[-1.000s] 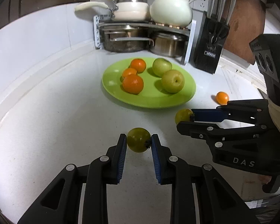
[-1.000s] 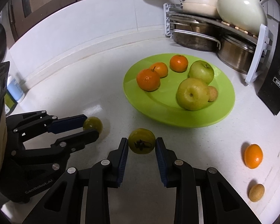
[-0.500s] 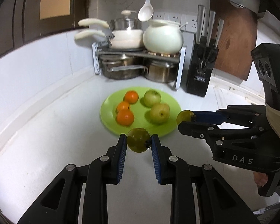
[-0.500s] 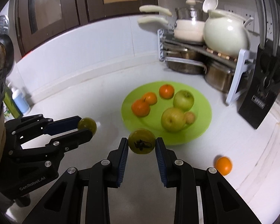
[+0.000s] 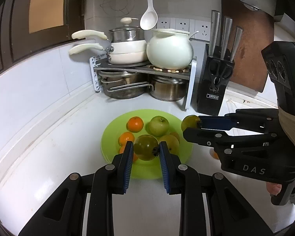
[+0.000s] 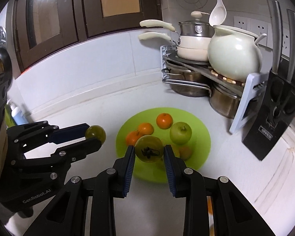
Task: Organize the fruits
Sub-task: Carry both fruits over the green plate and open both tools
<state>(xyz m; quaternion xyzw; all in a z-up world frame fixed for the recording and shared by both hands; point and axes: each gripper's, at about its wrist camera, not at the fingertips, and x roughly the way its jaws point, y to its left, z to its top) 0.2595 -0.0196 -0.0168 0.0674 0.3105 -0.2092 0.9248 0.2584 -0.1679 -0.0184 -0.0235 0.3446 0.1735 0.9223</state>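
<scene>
In the left wrist view my left gripper (image 5: pixel 146 146) is shut on a green round fruit (image 5: pixel 146 151), held in the air over the near side of the lime-green plate (image 5: pixel 147 170). To its right, my right gripper (image 5: pixel 192 126) is shut on a second green fruit (image 5: pixel 189 121). The right wrist view shows the same: the right gripper (image 6: pixel 149 149) grips its stemmed green fruit (image 6: pixel 149 146) above the plate (image 6: pixel 200 137), and the left gripper (image 6: pixel 94 134) holds its fruit (image 6: pixel 96 131) at the left. On the plate lie three oranges (image 6: pixel 164 120), a green apple (image 6: pixel 181 133) and a yellowish apple, partly hidden.
A rack with pans and steel pots (image 5: pixel 141 78) and a white ceramic pot (image 5: pixel 170 49) fills the back corner. A black knife block (image 5: pixel 216 86) and a brown cutting board (image 5: pixel 249 39) stand to its right. One orange (image 5: pixel 214 154) lies on the counter behind the right gripper.
Both grippers have risen from the counter with their fruits still gripped. The plate now sits lower in both views, right behind the held fruits.
</scene>
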